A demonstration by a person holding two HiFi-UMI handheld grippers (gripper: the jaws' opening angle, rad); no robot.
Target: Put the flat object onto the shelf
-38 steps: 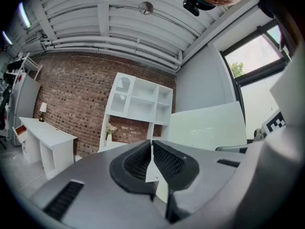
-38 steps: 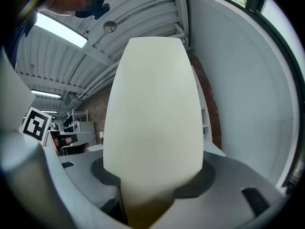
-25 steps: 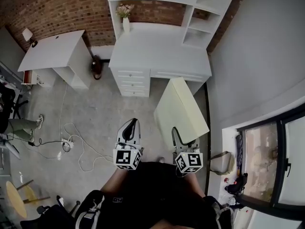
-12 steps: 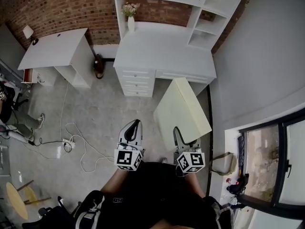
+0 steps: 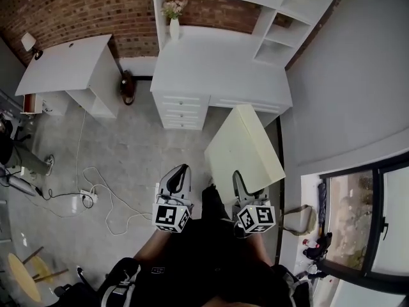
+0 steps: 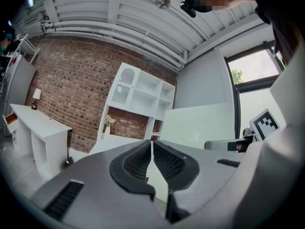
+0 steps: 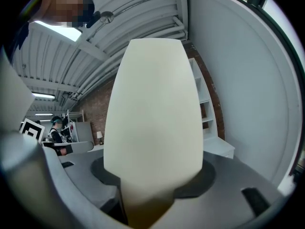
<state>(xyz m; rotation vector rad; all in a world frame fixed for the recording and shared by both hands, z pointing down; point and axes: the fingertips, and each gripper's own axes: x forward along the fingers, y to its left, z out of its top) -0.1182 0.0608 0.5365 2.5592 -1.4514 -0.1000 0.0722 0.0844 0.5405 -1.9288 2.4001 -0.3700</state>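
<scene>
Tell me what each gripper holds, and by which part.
Right gripper clamps the pale flat board by its near edge; left gripper is shut on nothing.

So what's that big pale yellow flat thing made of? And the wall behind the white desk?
The flat board looks like painted or laminated wood, or maybe foam board. It is smooth, matte and cream-coloured, with straight edges and no sag, but I can't tell for sure. The wall is bare red-brown brick: you can see the rows and the mortar lines.

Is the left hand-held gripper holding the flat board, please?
No, the left hand-held gripper is shut on nothing; the right hand-held gripper clamps the flat board.
</scene>
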